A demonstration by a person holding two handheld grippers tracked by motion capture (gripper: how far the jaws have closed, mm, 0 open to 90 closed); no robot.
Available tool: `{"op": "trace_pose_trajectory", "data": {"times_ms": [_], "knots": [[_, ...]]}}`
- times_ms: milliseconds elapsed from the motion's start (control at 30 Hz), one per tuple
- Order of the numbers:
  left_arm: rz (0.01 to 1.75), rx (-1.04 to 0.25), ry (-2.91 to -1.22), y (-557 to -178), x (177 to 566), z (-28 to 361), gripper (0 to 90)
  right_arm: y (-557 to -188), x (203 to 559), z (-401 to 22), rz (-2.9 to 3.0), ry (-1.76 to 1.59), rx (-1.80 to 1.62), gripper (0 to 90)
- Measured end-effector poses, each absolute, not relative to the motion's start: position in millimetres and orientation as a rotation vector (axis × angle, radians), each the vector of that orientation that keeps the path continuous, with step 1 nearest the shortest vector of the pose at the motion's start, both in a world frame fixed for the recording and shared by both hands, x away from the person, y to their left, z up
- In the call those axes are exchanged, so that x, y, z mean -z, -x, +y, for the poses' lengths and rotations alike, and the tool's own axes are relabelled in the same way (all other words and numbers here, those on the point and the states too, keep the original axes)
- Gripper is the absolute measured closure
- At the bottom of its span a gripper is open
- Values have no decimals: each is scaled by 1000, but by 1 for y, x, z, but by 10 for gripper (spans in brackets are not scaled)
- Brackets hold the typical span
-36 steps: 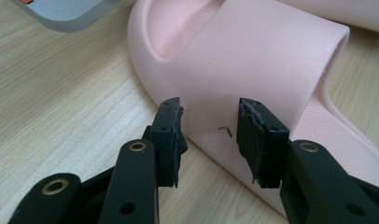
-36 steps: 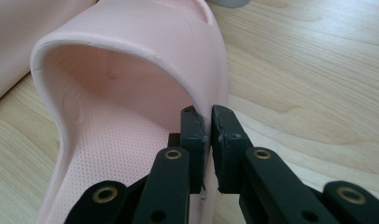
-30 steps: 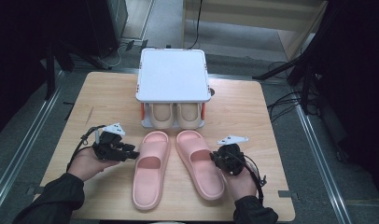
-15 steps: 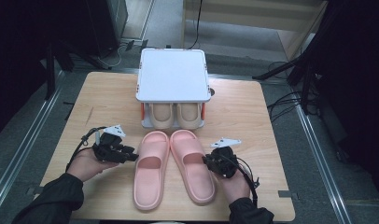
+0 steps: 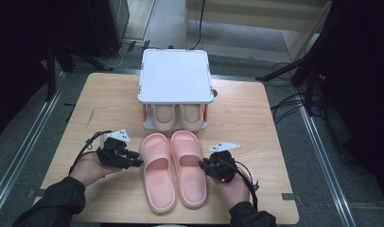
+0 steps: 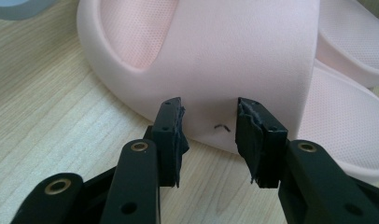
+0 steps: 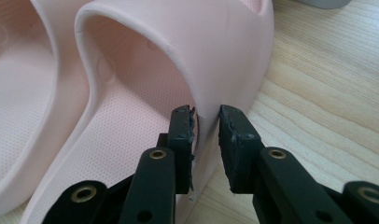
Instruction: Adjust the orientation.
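Note:
Two pink slippers lie side by side on the wooden table [image 5: 256, 123], toes toward the far side. My left gripper [image 5: 135, 163] is at the outer side of the left slipper [image 5: 158, 182]. In the left gripper view its jaws [image 6: 210, 119] stand open, tips against the strap wall of the left slipper [image 6: 234, 56], nothing between them. My right gripper [image 5: 203, 166] is at the outer edge of the right slipper [image 5: 189, 175]. Its jaws [image 7: 206, 121] have just been opening. They straddle the strap's edge on the right slipper [image 7: 215, 51], with a gap showing on one side.
A white low rack [image 5: 176, 75] stands at the table's far middle, with a beige pair of slippers [image 5: 164, 116] tucked under it, just beyond the pink toes. Bare wood lies to the left and right of the hands. The table's front edge is close behind both wrists.
The right slipper has slid left and straightened, so it now lies against the left one. My right hand came left with it. The left hand and its slipper kept still.

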State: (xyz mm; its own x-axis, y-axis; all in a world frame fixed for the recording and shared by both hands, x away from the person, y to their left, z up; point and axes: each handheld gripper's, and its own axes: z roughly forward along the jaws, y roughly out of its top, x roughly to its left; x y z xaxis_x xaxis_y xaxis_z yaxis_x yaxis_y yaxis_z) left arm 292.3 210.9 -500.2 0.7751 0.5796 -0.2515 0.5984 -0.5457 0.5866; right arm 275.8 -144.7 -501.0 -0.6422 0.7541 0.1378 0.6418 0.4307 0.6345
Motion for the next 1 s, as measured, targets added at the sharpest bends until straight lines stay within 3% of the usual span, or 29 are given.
{"op": "trace_pose_trajectory", "data": {"times_ms": [400,700,1000], "knots": [[894,44,-2260,-296,498,215,586,-275,502,-147,2510,-1235,-1061,676],[939,4,-2198,-298,489,227,575,-266,484,-159,2425,-1217,-1212,568],[1000,16,-2158,-302,482,233,562,-248,471,-150,2407,-1123,-1312,517]]}}
